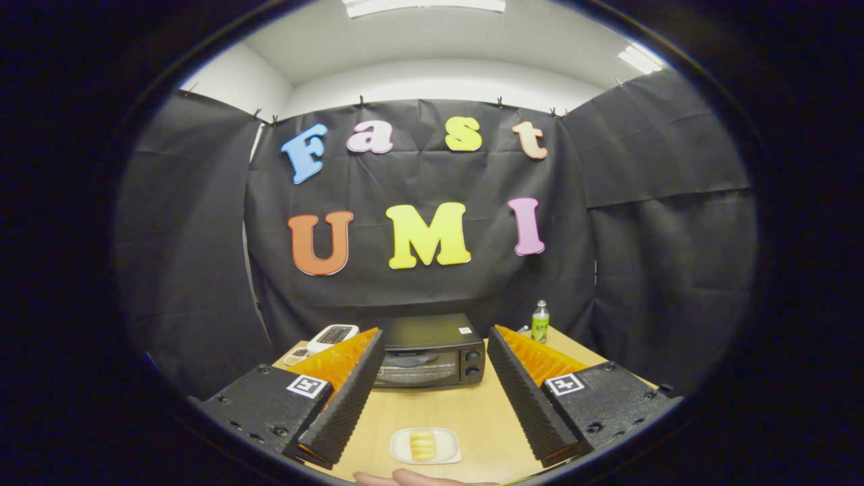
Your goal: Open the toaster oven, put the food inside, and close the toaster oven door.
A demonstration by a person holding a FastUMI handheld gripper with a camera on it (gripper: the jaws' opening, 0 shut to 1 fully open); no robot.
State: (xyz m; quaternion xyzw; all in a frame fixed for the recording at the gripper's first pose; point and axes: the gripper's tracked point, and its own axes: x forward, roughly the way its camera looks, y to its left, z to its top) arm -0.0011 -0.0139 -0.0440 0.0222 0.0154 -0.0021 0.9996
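A black toaster oven point(432, 354) stands at the back of the wooden table point(472, 412), its glass door closed and two knobs on its right side. A pale yellow piece of food point(423, 445) lies on a small white plate point(405, 451) near the table's front edge. My gripper point(435, 341) is open, held above the table. The plate lies low between the fingers, and the oven sits beyond and between the fingertips. Nothing is held.
A white toaster point(332, 335) and a small dish point(295, 355) stand left of the oven. A green bottle point(540, 322) stands to its right by the booth wall. A person's hand point(412, 478) shows just below the plate.
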